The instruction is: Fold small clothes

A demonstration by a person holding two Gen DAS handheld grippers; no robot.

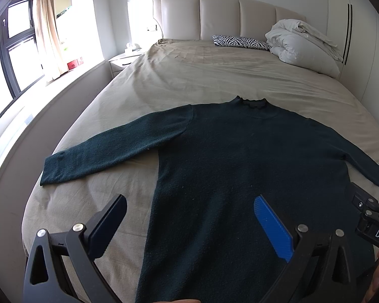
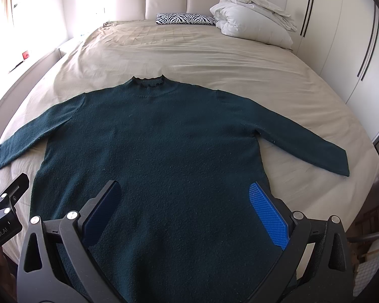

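Right wrist view, dark green sweater (image 2: 151, 136) flat on bed (image 2: 189, 58), right tongs (image 2: 187, 207) spread, left tongs (image 1: 189, 224) spread

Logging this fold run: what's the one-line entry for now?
sweater flat on bed, sleeves spread | left gripper open | right gripper open | fold not begun

Left gripper (image 1: 189, 227) low centre of frame, fingers spread wide. Right gripper (image 2: 187, 217) low centre of frame, fingers likewise spread, nothing between.
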